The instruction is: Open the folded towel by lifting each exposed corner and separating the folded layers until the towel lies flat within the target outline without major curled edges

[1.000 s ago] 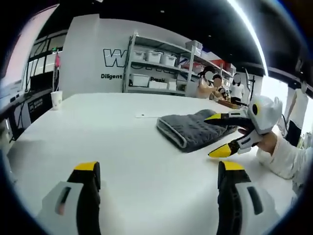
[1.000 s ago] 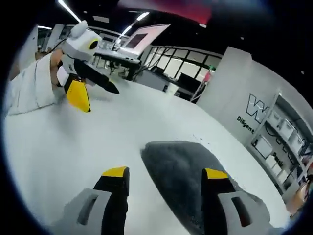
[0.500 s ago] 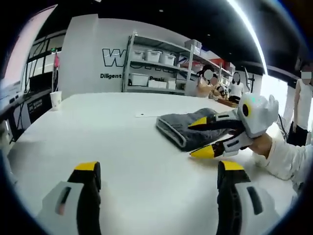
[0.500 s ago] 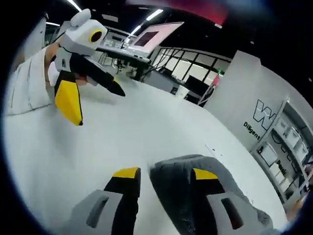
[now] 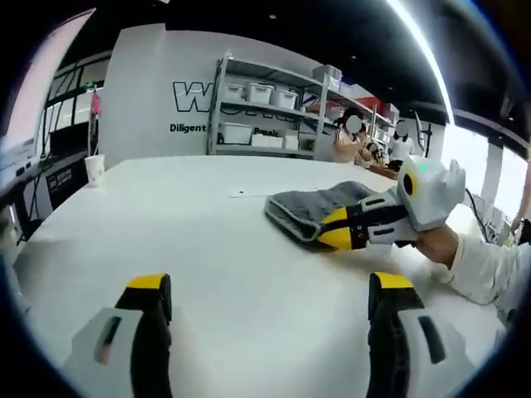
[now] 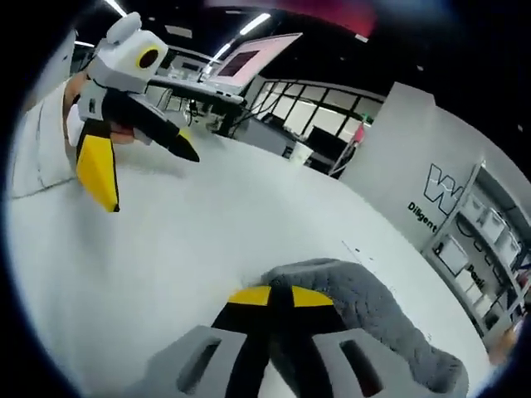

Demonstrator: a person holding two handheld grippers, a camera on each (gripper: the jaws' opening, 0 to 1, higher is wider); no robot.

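Note:
A folded grey towel (image 5: 311, 211) lies on the white table (image 5: 224, 249), right of centre in the left gripper view. My right gripper (image 5: 336, 230) comes in from the right there and is shut on the towel's near corner. In the right gripper view its yellow-tipped jaws (image 6: 280, 297) meet on the grey towel (image 6: 365, 311) edge, which is slightly raised. My left gripper (image 5: 265, 286) stands open over bare table, well short of the towel. It also shows as the left gripper (image 6: 137, 153) at upper left in the right gripper view, jaws apart.
A paper cup (image 5: 96, 169) stands at the table's far left edge. Shelving (image 5: 265, 112) with white bins lines the back wall. People sit at the far right behind the towel. A sleeve (image 5: 477, 265) rests on the table at the right.
My right gripper moved in over the towel's corner and its jaws went from wide apart to shut on the fabric. The left gripper held its place.

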